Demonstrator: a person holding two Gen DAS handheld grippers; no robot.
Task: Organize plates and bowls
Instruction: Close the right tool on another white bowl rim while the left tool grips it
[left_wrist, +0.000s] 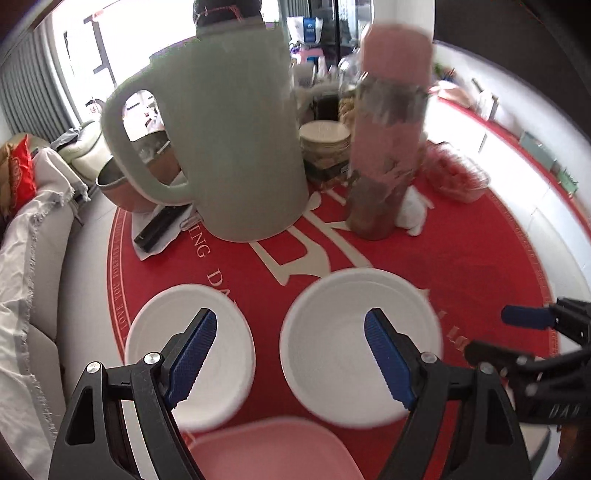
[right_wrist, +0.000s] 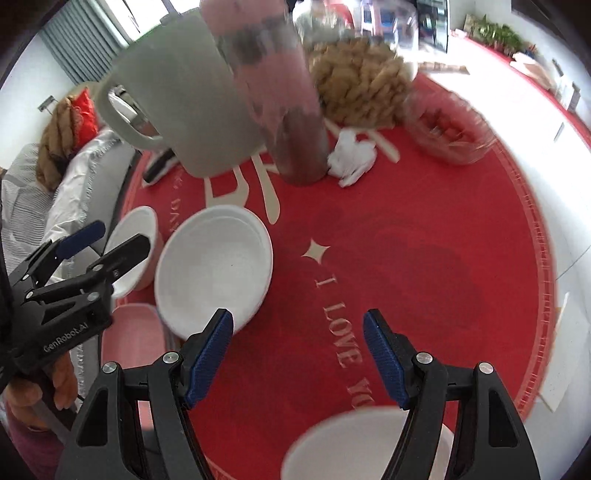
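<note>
both claws gape wide, holding nothing. the left claw (left_wrist: 290, 354) hovers over the gap between a small white bowl (left_wrist: 190, 354) and a larger white bowl (left_wrist: 360, 347) on the red worktop (left_wrist: 480, 266); the right claw (right_wrist: 299, 354) hangs beside the larger bowl. risk: a slanted pinch on the thin rim could tip a bowl, or nudge the green kettle (left_wrist: 229, 147) behind

Red mat (right_wrist: 406, 258): cream "I LOVE YO…" running toward its near edge, cut off by right gripper (right_wrist: 298, 354); small "LOVE YOU FOREVER" round the left rim, partly legible. Big centre letters half hidden by the jug. Left gripper (right_wrist: 107, 240) body: "GenRobot.AI".
</note>
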